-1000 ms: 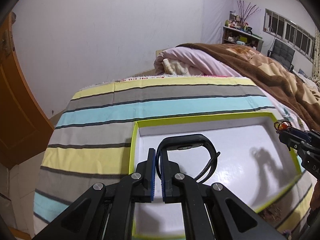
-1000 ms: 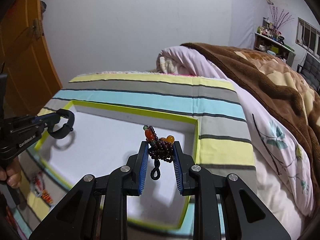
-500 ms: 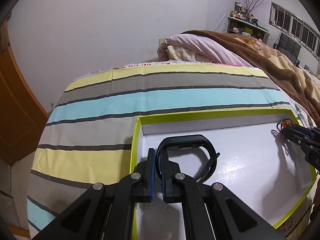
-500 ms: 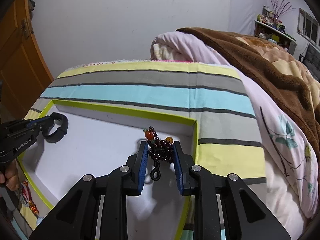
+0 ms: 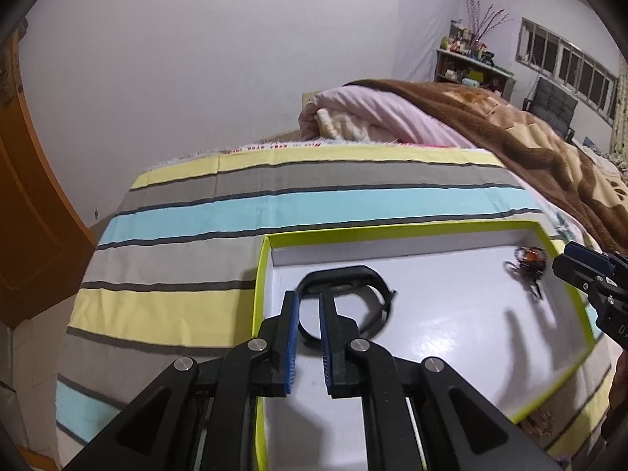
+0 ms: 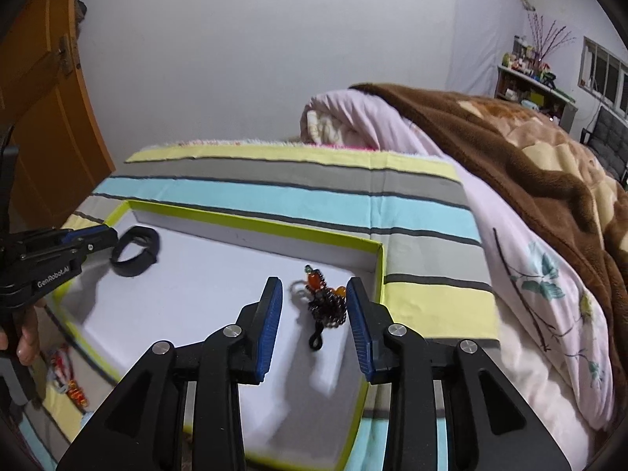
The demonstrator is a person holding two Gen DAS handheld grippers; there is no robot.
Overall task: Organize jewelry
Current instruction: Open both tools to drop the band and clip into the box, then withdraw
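A white tray with a lime-green rim (image 5: pixel 392 231) lies on the striped bed. In the left wrist view a black band (image 5: pixel 353 274) rests on the tray floor near its left wall. My left gripper (image 5: pixel 307 298) has its jaws opening, slightly apart, with the band's near edge loose between them. In the right wrist view a dark beaded bracelet with orange beads (image 6: pixel 327 302) lies in the tray's (image 6: pixel 251 221) far right corner. My right gripper (image 6: pixel 314 286) straddles it with its jaws opening wide; the pads do not press on it.
The striped bedspread (image 5: pixel 314 200) surrounds the tray. A brown blanket (image 6: pixel 510 149) and pink quilt (image 6: pixel 353 117) are heaped on the right. An orange door (image 5: pixel 23 216) stands at the left. More beaded jewellery (image 6: pixel 72 388) lies on the bed beside the tray's near left edge.
Both grippers came down into the tray and their jaws parted. The band and the beaded bracelet, gripped before, now lie loose on the tray floor.
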